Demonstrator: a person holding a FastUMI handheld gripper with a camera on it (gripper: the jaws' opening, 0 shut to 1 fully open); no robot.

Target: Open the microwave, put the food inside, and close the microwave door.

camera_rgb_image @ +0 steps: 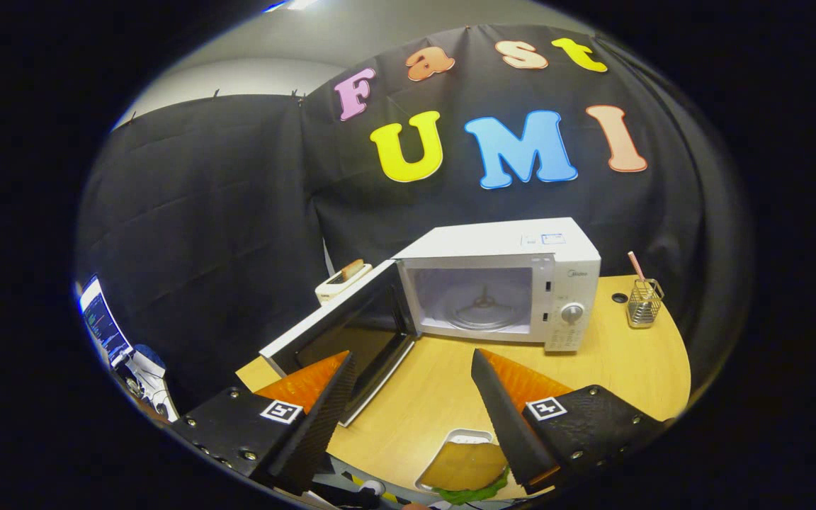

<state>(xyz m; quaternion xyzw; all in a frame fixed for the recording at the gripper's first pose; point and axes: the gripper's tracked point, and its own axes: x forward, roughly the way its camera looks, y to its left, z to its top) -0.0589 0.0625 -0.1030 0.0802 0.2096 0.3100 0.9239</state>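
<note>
Above the food [466,467], tool [411,375] agape

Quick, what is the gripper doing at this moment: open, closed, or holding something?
Gripper: open, holding nothing; the food tray lies on the table between its fingers.

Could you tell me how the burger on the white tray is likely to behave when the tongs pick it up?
The brown-bunned burger with green lettuce is stacked in layers, so it may shift or come apart if squeezed. Its bun looks soft and would likely dent. The shallow white tray seems light and may slide on the smooth wooden table. The open tongs hover above it.
</note>
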